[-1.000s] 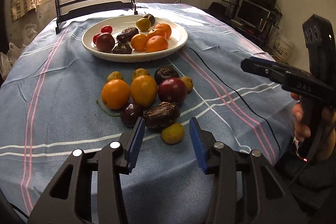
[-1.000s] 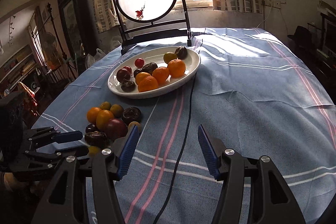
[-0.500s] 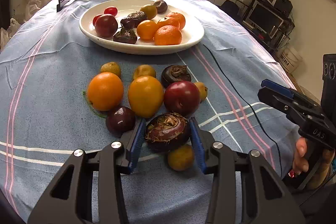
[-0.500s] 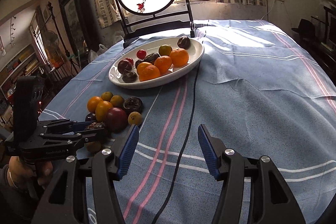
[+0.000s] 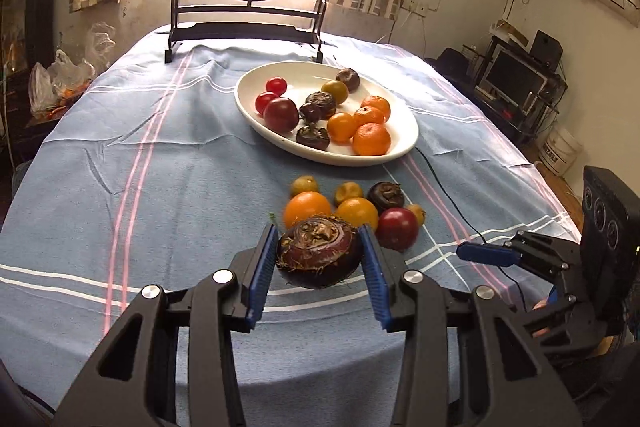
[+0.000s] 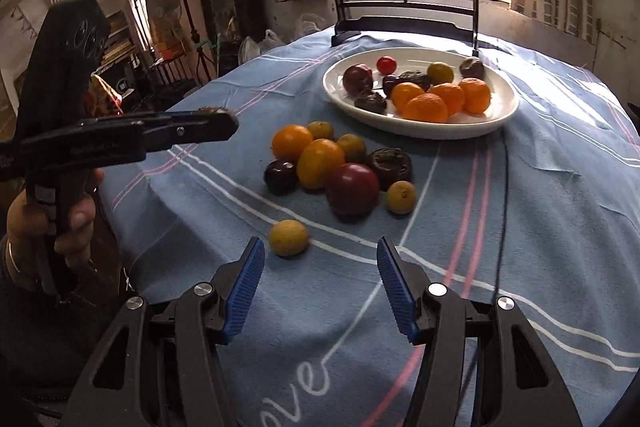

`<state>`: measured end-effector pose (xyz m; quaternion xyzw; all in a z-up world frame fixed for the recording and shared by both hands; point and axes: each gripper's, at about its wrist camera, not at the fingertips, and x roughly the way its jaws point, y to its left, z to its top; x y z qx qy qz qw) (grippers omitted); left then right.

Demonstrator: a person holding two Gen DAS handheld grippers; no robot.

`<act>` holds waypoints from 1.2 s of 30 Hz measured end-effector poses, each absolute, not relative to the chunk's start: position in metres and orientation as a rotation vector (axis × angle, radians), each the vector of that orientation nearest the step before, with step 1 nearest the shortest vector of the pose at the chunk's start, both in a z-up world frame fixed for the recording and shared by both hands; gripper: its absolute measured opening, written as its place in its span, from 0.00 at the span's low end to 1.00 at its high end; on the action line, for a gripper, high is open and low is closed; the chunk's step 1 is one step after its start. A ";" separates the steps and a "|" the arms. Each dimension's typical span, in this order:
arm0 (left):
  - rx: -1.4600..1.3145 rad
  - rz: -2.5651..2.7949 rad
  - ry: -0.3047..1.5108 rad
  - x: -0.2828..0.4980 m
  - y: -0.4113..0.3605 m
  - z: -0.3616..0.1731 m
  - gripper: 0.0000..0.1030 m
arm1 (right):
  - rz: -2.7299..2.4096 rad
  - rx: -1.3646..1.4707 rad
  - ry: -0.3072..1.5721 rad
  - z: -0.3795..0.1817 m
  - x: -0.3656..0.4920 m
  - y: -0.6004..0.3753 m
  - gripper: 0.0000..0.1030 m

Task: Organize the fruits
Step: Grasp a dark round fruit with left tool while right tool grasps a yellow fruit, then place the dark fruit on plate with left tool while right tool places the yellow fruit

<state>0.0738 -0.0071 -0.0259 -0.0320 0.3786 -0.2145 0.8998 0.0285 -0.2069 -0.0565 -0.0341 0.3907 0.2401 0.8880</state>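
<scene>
Lifted since the earlier frame, the dark purple wrinkled round fruit (image 5: 318, 253) sits clamped in the left tool (image 5: 319, 267) above the blue striped cloth surface (image 5: 120, 167), likely bound for the white oval plate (image 5: 404, 123); right tool (image 6: 320, 287) apart, empty.

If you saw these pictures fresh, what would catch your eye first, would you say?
First, the left claw shut on a dark, wrinkled fruit, lifted off the striped blue cloth. Behind it sits a loose fruit pile, then the white plate of oranges and plums.
</scene>
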 end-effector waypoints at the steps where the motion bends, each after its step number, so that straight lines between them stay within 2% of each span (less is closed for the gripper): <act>1: -0.072 -0.442 0.787 0.075 -0.005 -0.027 0.39 | 0.505 -0.082 0.827 -0.059 0.031 -0.199 0.53; 2: -0.071 -0.441 0.788 0.075 -0.004 -0.027 0.39 | 0.510 -0.096 0.842 -0.062 0.033 -0.193 0.44; 3: -0.068 -0.440 0.789 0.075 -0.003 -0.029 0.39 | 0.508 -0.112 0.855 -0.064 0.036 -0.187 0.40; 7: -0.058 -0.441 0.789 0.072 -0.002 -0.033 0.39 | 0.501 -0.144 0.868 -0.069 0.043 -0.172 0.40; 10: -0.062 -0.441 0.791 0.072 0.000 -0.035 0.39 | 0.497 -0.160 0.886 -0.073 0.045 -0.167 0.26; 15: -0.057 -0.442 0.788 0.072 0.000 -0.036 0.39 | 0.492 -0.095 0.823 -0.062 0.039 -0.182 0.26; 23: -0.021 -0.485 0.746 0.088 -0.019 -0.017 0.39 | 0.421 0.075 0.710 -0.011 0.055 -0.247 0.26; 30: 0.004 -0.499 0.732 0.149 -0.048 -0.005 0.39 | 0.353 0.157 0.660 0.024 0.127 -0.279 0.26; 36: -0.013 -0.518 0.759 0.216 -0.074 -0.010 0.40 | 0.300 0.182 0.726 0.010 0.207 -0.274 0.26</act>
